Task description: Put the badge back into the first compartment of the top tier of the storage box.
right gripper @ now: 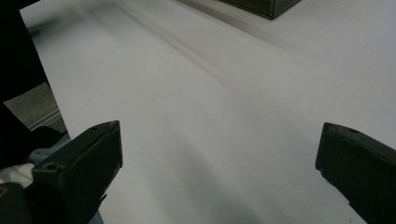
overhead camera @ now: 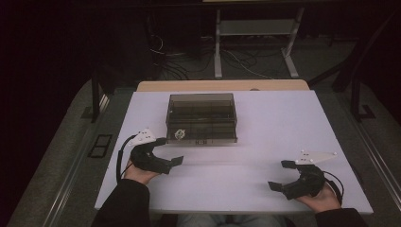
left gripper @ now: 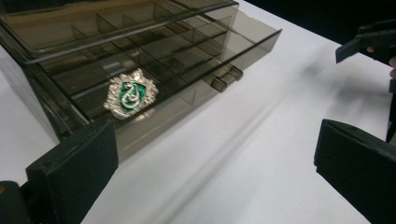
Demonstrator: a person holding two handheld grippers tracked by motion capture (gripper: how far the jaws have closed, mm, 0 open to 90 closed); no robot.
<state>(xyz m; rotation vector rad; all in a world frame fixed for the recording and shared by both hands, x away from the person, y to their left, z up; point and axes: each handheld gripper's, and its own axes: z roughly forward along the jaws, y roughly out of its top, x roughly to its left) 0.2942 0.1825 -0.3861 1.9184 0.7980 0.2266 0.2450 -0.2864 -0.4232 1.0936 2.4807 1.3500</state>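
Overhead, white table [overhead camera: 265,142] in dark room; smoky box [overhead camera: 201,117] near far edge.

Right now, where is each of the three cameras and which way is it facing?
High view: above the person's side, looking forward and down at the white table, smoky box, both forearms, left hand-held gripper and right hand-held gripper.
Left gripper view: rides the left one, faces the box and green crest badge; own jaws wide apart.
Right gripper view: low over bare table, own jaws apart.
Shared: box and badge.
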